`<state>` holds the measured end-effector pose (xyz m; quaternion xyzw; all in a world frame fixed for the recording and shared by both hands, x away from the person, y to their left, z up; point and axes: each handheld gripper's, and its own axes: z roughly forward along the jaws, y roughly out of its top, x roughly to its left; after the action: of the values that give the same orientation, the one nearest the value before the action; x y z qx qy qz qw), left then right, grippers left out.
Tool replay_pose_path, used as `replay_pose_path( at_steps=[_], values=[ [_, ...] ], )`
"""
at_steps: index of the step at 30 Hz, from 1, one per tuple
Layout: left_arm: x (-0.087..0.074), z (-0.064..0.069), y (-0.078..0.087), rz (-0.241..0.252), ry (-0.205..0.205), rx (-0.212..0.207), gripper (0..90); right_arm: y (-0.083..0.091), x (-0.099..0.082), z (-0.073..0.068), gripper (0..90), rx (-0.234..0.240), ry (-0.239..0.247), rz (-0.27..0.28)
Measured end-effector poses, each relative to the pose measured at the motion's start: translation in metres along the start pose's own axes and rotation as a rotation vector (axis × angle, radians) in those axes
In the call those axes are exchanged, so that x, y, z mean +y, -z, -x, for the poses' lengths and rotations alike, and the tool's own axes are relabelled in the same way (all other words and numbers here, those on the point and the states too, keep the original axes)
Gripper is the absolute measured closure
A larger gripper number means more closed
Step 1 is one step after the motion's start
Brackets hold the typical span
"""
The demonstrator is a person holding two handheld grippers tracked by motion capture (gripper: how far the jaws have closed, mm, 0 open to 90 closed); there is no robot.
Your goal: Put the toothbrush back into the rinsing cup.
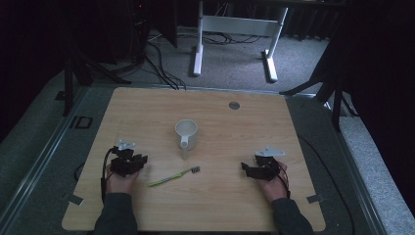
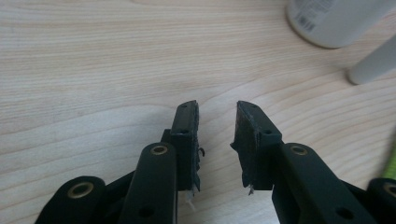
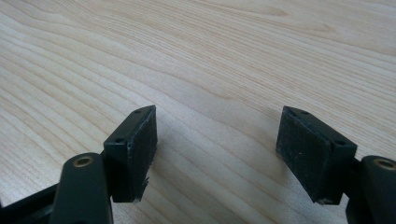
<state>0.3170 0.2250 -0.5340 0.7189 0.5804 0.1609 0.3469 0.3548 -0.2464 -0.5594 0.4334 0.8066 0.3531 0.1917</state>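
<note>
On a pale wooden table (image 1: 230,196) in a dim room, a green toothbrush (image 1: 173,176) lies untouched before a white mug (image 1: 186,134), between the partly open left gripper (image 1: 131,161) and wide-open right gripper (image 1: 254,169), both empty.

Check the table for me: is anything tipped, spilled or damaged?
Nothing stands out. The white mug stands upright, the green toothbrush lies flat in front of it, no spill shows, and left gripper and right gripper rest open.

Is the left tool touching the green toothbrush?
Apart. The high view shows bare table between the left tool and the green toothbrush. In the left gripper view, only wood lies between its open jaws.
</note>
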Motion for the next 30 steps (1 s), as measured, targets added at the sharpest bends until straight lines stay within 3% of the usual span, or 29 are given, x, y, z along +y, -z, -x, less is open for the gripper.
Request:
replay_pose_path(
  at_steps=[4, 7, 10, 15, 20, 30],
  values=[
    [0.001, 0.001, 0.003, 0.016, -0.005, -0.015, 69.1, 0.000, 0.000, 0.000, 28.6, 0.000, 0.000, 0.000],
    [0.002, 0.004, 0.012, 0.047, -0.033, -0.030, 66.7, 0.000, 0.000, 0.000, 28.6, 0.001, 0.001, 0.000],
    [0.003, 0.002, 0.016, 0.069, -0.028, -0.040, 66.2, 0.000, 0.000, 0.000, 28.6, 0.001, 0.001, 0.001],
    [0.003, -0.002, 0.018, 0.059, -0.035, -0.033, 64.5, 0.000, 0.000, 0.000, 28.5, 0.001, 0.001, 0.001],
    [0.005, -0.003, 0.023, 0.043, -0.094, -0.026, 62.3, 0.000, 0.000, 0.000, 28.5, 0.001, 0.001, 0.001],
    [0.017, -0.003, 0.043, 0.091, -0.162, -0.041, 60.2, 0.000, 0.000, 0.000, 28.5, 0.001, 0.000, 0.001]
  ],
)
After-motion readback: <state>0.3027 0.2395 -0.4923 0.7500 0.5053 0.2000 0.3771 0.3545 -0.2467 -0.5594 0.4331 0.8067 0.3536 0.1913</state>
